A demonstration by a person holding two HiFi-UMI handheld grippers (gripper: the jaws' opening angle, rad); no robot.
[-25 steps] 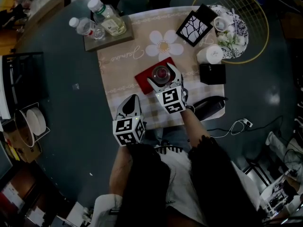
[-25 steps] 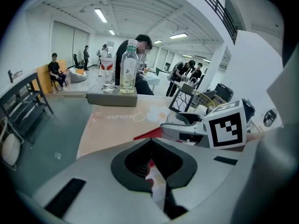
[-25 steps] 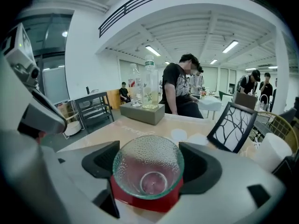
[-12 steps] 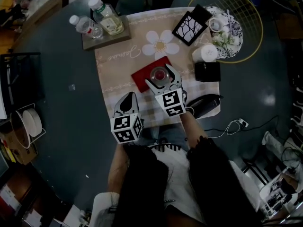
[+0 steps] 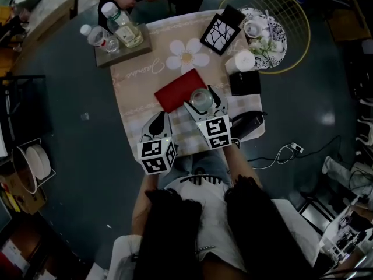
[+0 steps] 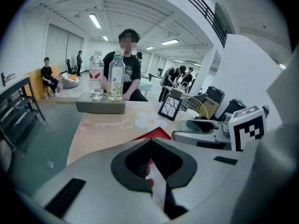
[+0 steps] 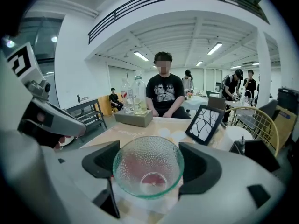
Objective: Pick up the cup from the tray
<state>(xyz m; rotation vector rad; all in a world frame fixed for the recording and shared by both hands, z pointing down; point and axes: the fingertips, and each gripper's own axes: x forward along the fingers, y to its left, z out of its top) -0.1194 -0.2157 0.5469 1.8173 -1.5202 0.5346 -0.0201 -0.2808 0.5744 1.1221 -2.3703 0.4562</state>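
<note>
The cup (image 7: 148, 171) is a clear, dimpled glass one, and it sits squarely between the jaws of the right gripper (image 5: 203, 102), one dark pad against each side of its wall — a firm clasp at mid-height. Its mouth faces up and it stands upright, with a red tint showing through the glass. From the head view it lies over the near right corner of the red tray (image 5: 173, 90); whether its base touches the tray or hangs just above it cannot be told.

The left gripper (image 5: 156, 123) hovers just beside it, over the checked near part of the tablecloth (image 5: 133, 95), with its jaws drawn together and nothing between them — only the notch in the pads leaves a small opening, through which the tray's red edge shows.

Farther out on the cloth, beyond the tray, a printed daisy (image 5: 186, 54) lies flat, and a black picture frame (image 5: 220, 30) with a white branching pattern stands to its right. Near the frame are a white roll (image 5: 240, 61) and, just in front of that, a black box (image 5: 245, 82). A round gold wire basket (image 5: 291, 10) hangs off the table's far right corner. On the far left corner a grey box (image 5: 125, 46) carries two clear bottles (image 5: 121, 25). A seated person (image 7: 163, 90) in a dark shirt faces the table from the far side.
</note>
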